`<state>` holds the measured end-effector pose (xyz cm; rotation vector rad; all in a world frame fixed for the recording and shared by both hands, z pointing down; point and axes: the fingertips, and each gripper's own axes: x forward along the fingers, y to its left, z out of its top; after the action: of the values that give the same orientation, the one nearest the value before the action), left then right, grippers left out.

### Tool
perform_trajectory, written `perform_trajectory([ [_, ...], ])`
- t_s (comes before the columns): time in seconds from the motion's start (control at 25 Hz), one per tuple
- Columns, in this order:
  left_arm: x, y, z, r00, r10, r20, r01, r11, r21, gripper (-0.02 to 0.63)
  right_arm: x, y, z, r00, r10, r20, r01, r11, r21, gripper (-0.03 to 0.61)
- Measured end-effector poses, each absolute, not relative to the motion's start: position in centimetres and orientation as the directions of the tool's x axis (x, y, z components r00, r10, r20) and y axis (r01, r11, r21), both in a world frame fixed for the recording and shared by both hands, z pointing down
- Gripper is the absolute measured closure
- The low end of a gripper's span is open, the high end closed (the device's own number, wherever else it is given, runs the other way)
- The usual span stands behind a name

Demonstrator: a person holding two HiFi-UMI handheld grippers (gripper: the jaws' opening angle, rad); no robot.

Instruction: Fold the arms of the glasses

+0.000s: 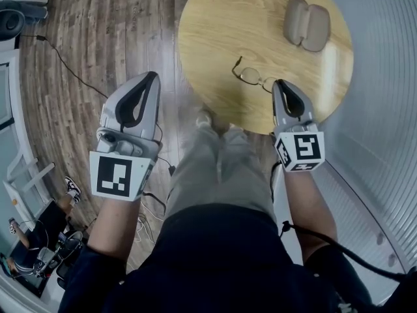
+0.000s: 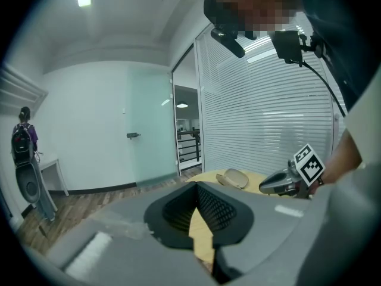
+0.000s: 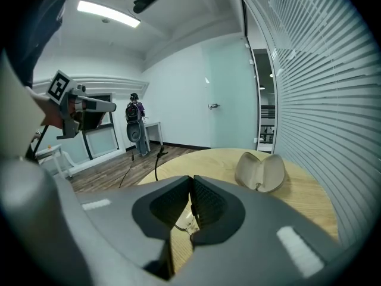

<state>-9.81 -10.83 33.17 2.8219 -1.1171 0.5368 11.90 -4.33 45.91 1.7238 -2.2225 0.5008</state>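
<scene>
Dark-rimmed glasses, tan case, pale wooden table, brown floorboards.

1. A dark wood plank floor runs under a round, pale wooden tabletop.
2. White horizontal blinds curve along the wall just beside the tabletop.
3. A frosted glass door with a lever handle sits in the plain white wall.
4. A strip light glows on the ceiling.
5. A black cable trails over the floor, and a person with a backpack stands near the far wall.
</scene>
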Motion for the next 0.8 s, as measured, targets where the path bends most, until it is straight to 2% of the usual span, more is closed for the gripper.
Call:
perform_trajectory([
  [0.8,-11.8,-12.5,32.9,0.655,-0.681,0.326,-0.706,-0.706,-0.056,0.612,10.2,-6.5,47.2,-0.270,-0.835,0.479,-0.961,0.263,-0.083,0.551],
])
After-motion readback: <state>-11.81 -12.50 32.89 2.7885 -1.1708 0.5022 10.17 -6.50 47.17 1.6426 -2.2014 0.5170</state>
